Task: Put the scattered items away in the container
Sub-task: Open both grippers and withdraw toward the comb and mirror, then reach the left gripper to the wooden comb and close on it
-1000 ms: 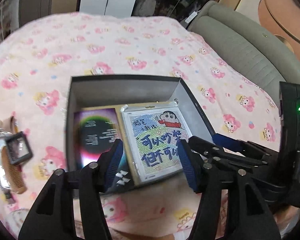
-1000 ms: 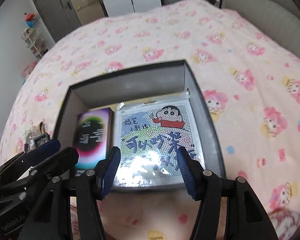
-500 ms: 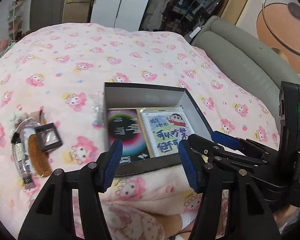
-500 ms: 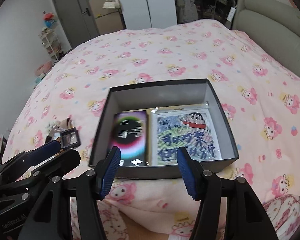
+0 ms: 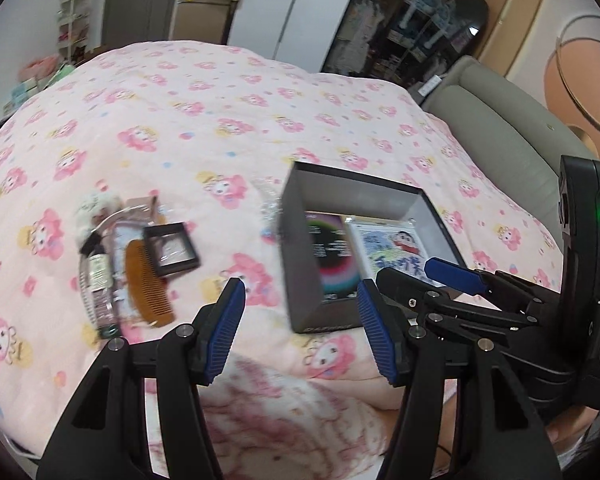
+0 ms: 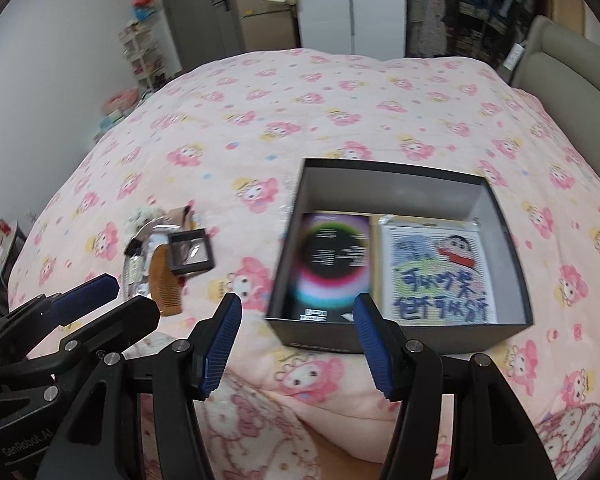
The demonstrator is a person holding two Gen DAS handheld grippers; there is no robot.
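both claws pulled back from the box, open and empty, over pink quilt; wardrobe behind

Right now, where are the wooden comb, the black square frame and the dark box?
wooden comb (image 5: pixel 146 280): left wrist view, on its solid brown back.
black square frame (image 5: pixel 172 249): left wrist view, on its clear centre pane.
dark box (image 6: pixel 396 192): right wrist view, on its far inner wall.

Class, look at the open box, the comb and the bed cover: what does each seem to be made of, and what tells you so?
Box: likely cardboard, matte grey inside with thin, straight black walls. Comb: probably wood, though brown plastic is possible; warm brown, dull, with fine teeth. Bed cover: soft printed fabric, pink cartoon pattern, puffy with folds and creases.
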